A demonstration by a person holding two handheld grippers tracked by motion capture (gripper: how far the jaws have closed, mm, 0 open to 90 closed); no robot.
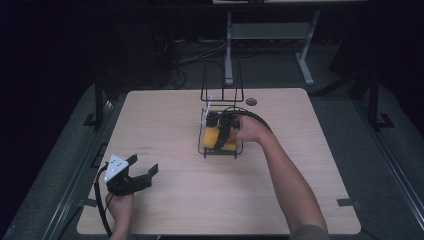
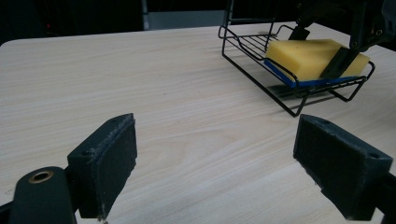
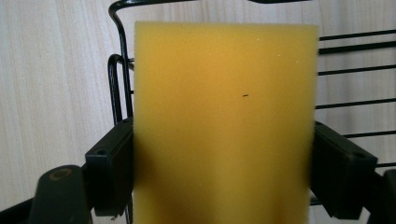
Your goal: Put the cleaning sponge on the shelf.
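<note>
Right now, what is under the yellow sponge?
The sponge has a blue layer on its underside and rests on the wire floor of the black wire rack, above the wooden table. The right gripper straddles its sides. The rack floor beneath the sponge is hidden.

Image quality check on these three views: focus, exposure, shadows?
High view: dim, room black beyond the table. Left gripper view: own pads soft, rack casts a short shadow. Right gripper view: sponge blurs toward the bottom edge.
</note>
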